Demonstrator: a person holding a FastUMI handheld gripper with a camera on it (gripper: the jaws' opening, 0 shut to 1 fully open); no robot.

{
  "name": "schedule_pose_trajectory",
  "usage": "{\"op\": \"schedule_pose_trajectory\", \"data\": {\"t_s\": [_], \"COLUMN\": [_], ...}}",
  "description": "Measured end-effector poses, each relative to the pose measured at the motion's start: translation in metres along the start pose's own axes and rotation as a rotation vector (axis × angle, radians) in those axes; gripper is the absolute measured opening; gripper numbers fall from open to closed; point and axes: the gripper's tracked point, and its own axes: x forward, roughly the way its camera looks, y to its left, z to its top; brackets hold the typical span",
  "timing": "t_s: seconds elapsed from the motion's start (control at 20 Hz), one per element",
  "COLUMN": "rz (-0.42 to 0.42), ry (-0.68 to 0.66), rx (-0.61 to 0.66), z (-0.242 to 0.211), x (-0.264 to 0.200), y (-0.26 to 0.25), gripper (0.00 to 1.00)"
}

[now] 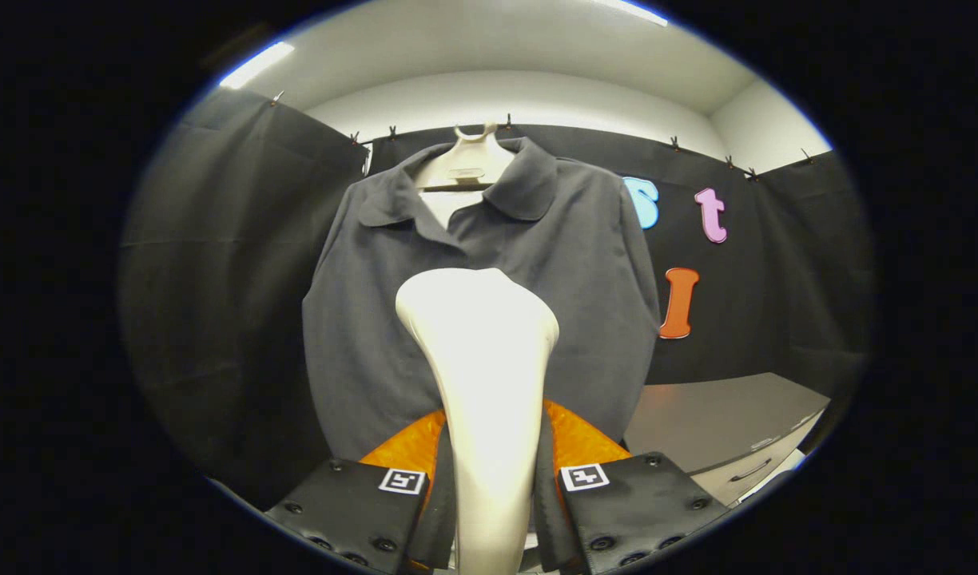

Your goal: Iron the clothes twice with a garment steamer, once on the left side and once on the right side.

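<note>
Garment steamer (481, 359) stands upright between the two fingers of the hand-held gripper (489, 487), its pale handle clamped from both sides and its broad rounded head rising just ahead of them, so the grip looks firm and closed on the handle. Directly beyond the head hangs the dark collared shirt (377, 335) on a pale hanger (467, 164), which is hooked along the top of the booth's black cloth wall (225, 239). The steamer head sits in front of the shirt's middle, roughly over the placket and chest; whether it touches the fabric or hangs a little off it I cannot tell. To the right, lower down and well apart from the shirt, is a grey bench (721, 415) with a drawer front below it. Judging by the centred aim, a pass has not clearly begun on either side, so the step in hand seems to be lining up. The next move calls for shifting the head toward one half of the shirt, then drawing it steadily along the cloth while keeping the head's face square to the fabric.
</note>
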Motion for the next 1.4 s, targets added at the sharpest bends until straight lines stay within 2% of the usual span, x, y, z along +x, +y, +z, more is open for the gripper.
{"op": "schedule_pose_trajectory", "data": {"t_s": [0.25, 0.45, 0.65, 0.85, 1.25, 1.4], "rz": [-0.075, -0.161, -0.178, -0.172, -0.141, -0.139], "ry": [-0.036, -0.040, 0.005, 0.061, 0.271, 0.335], "rx": [0.012, -0.007, -0.002, -0.002, -0.002, -0.005], "z": [0.021, 0.030, 0.018, -0.018, -0.146, -0.182], "x": [0.004, 0.034, 0.062, 0.058, 0.036, 0.029], "y": [-0.031, -0.053, -0.058, -0.057, -0.045, -0.041], "gripper": [0.48, 0.48, 0.48, 0.48, 0.48, 0.48]}}
